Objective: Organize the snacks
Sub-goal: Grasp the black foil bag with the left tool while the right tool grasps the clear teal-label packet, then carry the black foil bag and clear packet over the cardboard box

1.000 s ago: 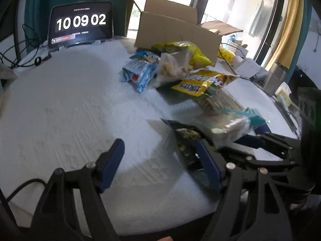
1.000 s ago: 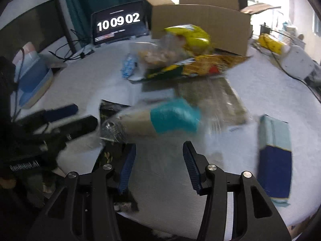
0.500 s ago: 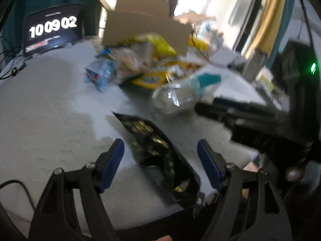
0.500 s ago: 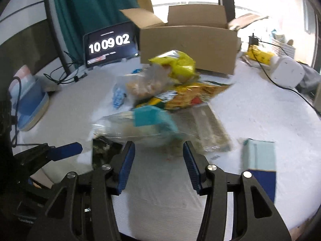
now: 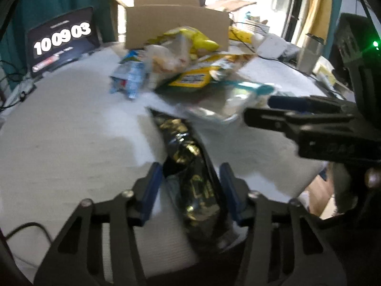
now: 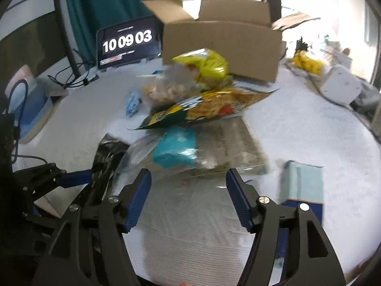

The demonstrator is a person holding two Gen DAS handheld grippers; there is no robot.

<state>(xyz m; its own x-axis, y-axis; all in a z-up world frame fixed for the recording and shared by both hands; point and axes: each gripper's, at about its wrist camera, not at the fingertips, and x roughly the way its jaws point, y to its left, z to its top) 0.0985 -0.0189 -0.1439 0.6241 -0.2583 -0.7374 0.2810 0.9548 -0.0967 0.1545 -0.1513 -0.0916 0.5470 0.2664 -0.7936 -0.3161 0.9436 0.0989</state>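
Observation:
A black and gold snack bag (image 5: 185, 143) lies lengthwise on the white table, its near end between the blue pads of my left gripper (image 5: 190, 176). The jaws are closing and the pads touch the bag's two sides. In the right wrist view the left gripper's fingertips (image 6: 76, 177) meet that same black bag (image 6: 107, 152). A clear bag with a teal label (image 6: 176, 150) rests just ahead of my right gripper (image 6: 188, 178). Its jaws are opening, with no pad touching the bag. From the left wrist view the right gripper (image 5: 297, 109) reaches in beside the clear bag (image 5: 238, 95).
An open cardboard box (image 6: 221, 45) stands at the back, with a tablet clock (image 6: 127, 43) to its left. In front lie a yellow bag (image 6: 207, 64), a yellow-green chip bag (image 6: 209, 109), a flat pack (image 6: 238, 143) and a blue packet (image 5: 128, 76). A teal and blue box (image 6: 302, 183) sits right.
My left gripper swung over the black bag and narrowed around it. The right gripper's jaws widened, and the clear teal-label bag now rests on the table in front of them.

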